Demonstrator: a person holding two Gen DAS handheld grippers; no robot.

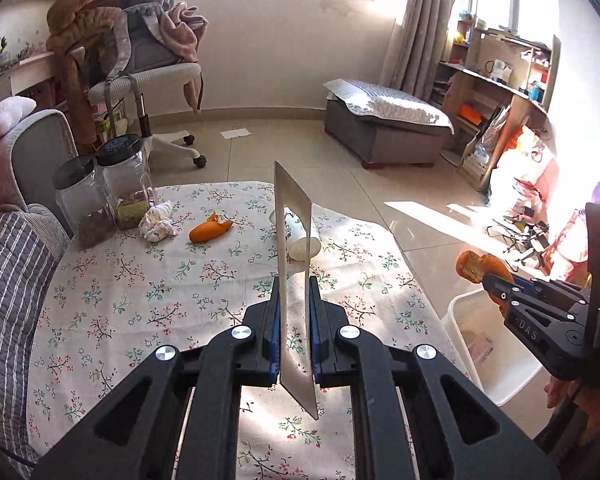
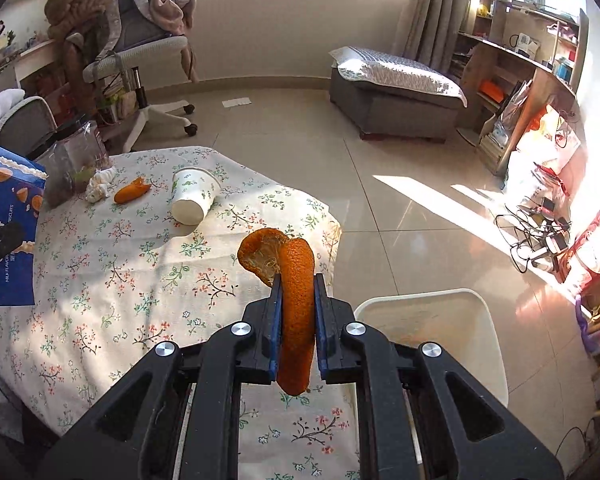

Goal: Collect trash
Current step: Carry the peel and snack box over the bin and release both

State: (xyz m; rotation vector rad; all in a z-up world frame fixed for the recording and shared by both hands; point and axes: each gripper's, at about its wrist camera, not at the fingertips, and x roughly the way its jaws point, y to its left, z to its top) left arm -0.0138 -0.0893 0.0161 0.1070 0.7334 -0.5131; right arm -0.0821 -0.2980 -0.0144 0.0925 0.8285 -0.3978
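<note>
— Trash count on the floral tablecloth (image 2: 100,292), please.
— Three loose pieces: one crumpled white tissue (image 1: 158,222) near the far left corner, one piece of orange peel (image 1: 210,231) just beside it, and one paper cup (image 2: 192,196) lying on its side toward the far right edge, mouth facing the far edge.

— And what is held?
— Two pieces. The left gripper (image 1: 295,312) is clamped on a flat biscuit box (image 1: 296,280), seen edge-on from its own camera; from the right wrist view the same box (image 2: 12,240) shows blue, with orange slices printed on it, at the table's left side. The right gripper (image 2: 297,304) is pinched tight on a second, curled strip of orange peel (image 2: 296,304), over the table's near right corner.

— Where's the bin?
— One white bin (image 2: 440,320) stands on the tiled floor, just off the table's right edge. In the left wrist view the right gripper (image 1: 490,280) and its peel (image 1: 474,266) hang above the bin's (image 1: 460,312) rim.

— Anything else on the table?
— Two clear jars with black lids (image 1: 100,196), side by side at the far left corner — both partly filled.
</note>
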